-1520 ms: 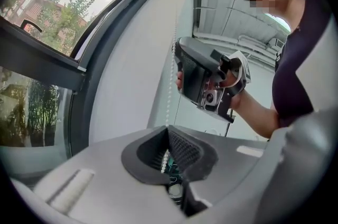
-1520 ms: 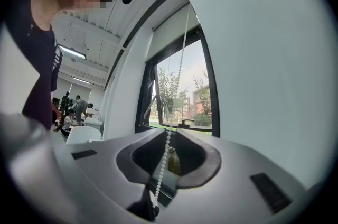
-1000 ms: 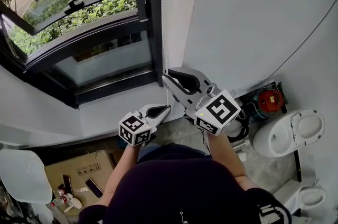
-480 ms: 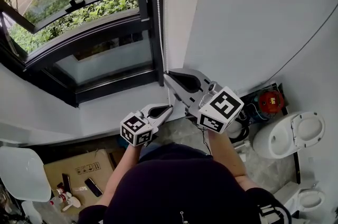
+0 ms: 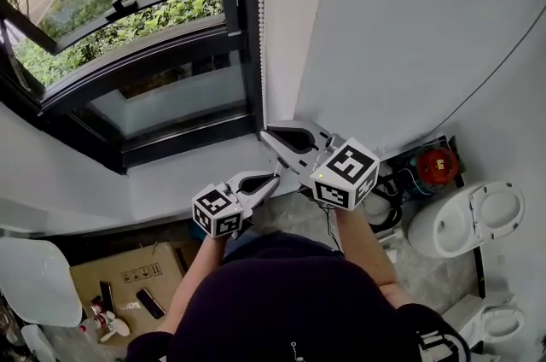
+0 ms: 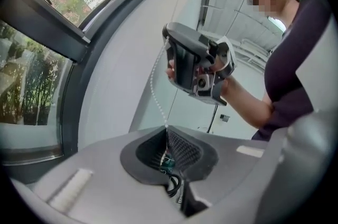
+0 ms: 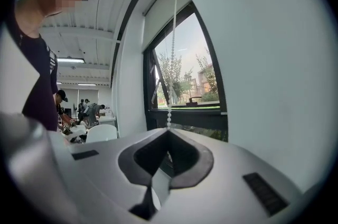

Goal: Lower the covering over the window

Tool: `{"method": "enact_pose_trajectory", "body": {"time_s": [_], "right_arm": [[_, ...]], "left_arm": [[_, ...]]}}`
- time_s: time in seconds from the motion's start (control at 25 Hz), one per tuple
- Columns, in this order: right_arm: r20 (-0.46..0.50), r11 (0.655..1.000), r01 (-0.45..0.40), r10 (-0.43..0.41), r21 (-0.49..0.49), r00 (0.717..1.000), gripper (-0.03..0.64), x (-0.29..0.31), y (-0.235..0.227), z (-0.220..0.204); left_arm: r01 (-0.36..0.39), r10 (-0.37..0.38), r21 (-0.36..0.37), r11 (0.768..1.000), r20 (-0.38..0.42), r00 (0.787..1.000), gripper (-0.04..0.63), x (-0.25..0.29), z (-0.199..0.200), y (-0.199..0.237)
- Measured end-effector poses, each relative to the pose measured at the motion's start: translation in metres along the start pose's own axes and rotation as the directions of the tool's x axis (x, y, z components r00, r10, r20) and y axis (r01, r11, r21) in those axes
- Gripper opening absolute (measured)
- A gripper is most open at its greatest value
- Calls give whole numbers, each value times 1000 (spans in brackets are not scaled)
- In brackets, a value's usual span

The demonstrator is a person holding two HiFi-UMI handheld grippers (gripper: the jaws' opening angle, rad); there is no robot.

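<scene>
The bead chain [image 5: 261, 10] runs off the top edge, upper end unseen. The window [image 5: 128, 27] is cut off at left; an arm [image 5: 192, 275] partly hides the cardboard box [image 5: 128, 277].

Am holding two grey plastic grippers: left gripper [image 5: 274, 176], right gripper [image 5: 265, 132]. Am counting one white beaded cord [image 5: 261, 27], one black-framed window [image 5: 145, 53], one white ceramic toilet [image 5: 465, 219], one smaller white ceramic fixture [image 5: 503, 319], one brown cardboard box [image 5: 119, 277], one white plastic chair [image 5: 34, 279], one red round device [image 5: 437, 165].
</scene>
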State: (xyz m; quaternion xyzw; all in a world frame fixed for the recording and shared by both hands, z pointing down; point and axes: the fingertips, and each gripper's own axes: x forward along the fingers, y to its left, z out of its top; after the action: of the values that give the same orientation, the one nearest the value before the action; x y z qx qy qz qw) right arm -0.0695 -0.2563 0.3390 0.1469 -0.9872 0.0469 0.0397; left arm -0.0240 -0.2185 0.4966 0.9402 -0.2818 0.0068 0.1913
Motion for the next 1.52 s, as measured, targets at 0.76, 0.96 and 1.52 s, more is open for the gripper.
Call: {"method": "enact_pose_trajectory", "body": {"time_s": [0.76,0.96,1.52], "right_arm": [[-229,992,-54,80,116,970,12,0,5,-78],[-272,995,-61,82,83,959,12,-1,6,-80],[-270,985,-115,146,127,952,12,-1,24,-82]], "left_arm": [[22,-21,31,999,-33,999,265,-31,44,-1],[-23,37,65,998,-221,975,267,-43,20,13],[-40,20,187,982,106,994,267,-53,118,-13]]}}
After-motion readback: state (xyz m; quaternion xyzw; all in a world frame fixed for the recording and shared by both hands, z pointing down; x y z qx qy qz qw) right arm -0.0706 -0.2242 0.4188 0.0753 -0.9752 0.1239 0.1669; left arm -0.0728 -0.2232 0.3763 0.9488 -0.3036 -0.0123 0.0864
